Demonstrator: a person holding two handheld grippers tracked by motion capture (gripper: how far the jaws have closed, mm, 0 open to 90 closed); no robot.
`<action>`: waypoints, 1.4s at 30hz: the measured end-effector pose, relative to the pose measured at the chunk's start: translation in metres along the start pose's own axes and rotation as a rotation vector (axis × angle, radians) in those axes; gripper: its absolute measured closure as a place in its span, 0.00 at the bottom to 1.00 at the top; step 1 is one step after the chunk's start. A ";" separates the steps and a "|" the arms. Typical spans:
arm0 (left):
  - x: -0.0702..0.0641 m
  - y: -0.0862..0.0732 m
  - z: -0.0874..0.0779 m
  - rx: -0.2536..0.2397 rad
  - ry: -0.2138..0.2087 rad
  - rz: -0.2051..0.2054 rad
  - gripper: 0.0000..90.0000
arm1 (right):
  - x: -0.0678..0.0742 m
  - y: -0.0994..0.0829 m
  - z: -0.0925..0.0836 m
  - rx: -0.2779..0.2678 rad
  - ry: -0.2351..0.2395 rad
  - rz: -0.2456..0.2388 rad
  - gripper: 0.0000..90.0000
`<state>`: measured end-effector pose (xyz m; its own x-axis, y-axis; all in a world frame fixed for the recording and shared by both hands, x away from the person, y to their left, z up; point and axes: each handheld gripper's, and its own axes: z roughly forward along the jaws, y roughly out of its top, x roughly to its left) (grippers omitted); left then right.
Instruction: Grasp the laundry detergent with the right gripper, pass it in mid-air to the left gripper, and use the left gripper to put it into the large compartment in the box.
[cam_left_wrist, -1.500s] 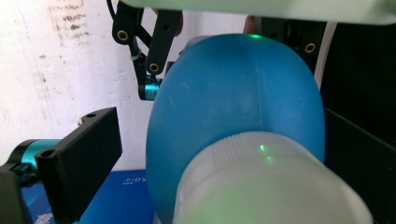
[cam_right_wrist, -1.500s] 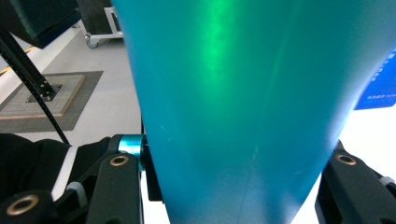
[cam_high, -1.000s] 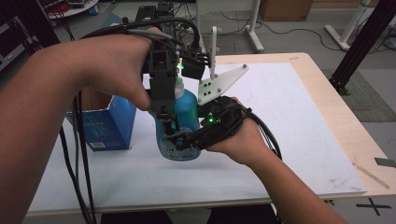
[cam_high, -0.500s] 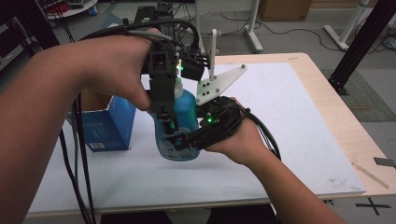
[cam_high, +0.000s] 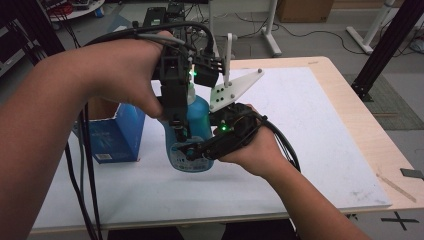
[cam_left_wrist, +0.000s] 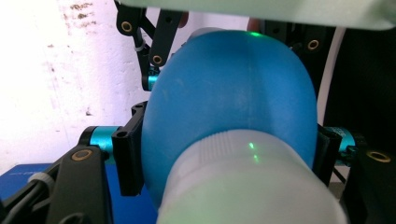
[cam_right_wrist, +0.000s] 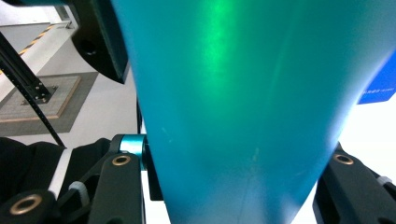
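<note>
A: Bottle (cam_high: 192, 137) first: the blue one stands upright on the white table (cam_high: 310, 150), and nearest the person the right gripper (cam_high: 200, 150) clamps its lower body from the side, jaws closed against the plastic.

B: And above that?

A: The left gripper (cam_high: 177, 122) comes down from the top. In the left gripper view its jaws sit pressed on either side of the bottle's shoulder, just below the white cap (cam_left_wrist: 247, 182).

B: So which step is this?

A: A two-handed hold, probably steadying before the cap is worked. The next move likely calls for the lower grip staying firm while the upper one shifts onto the cap.

B: Anything behind?

A: A blue box (cam_high: 117, 132) stands just left, apart.
</note>
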<state>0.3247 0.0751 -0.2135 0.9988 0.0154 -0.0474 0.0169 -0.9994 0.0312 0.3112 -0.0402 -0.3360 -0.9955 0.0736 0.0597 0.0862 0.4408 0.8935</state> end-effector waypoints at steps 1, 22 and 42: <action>0.000 0.000 -0.001 -0.002 0.000 0.007 0.40 | 0.000 0.000 0.000 -0.001 0.000 0.001 0.53; -0.004 0.001 -0.003 0.017 0.017 0.000 0.42 | 0.001 0.000 0.000 -0.017 0.022 -0.003 0.53; -0.009 0.003 -0.005 0.028 0.023 -0.012 0.42 | 0.000 -0.007 -0.034 -0.023 -0.043 0.038 0.14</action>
<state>0.3160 0.0720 -0.2080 0.9993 0.0279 -0.0241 0.0280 -0.9996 0.0028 0.3092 -0.0735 -0.3270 -0.9889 0.1286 0.0749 0.1224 0.4160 0.9011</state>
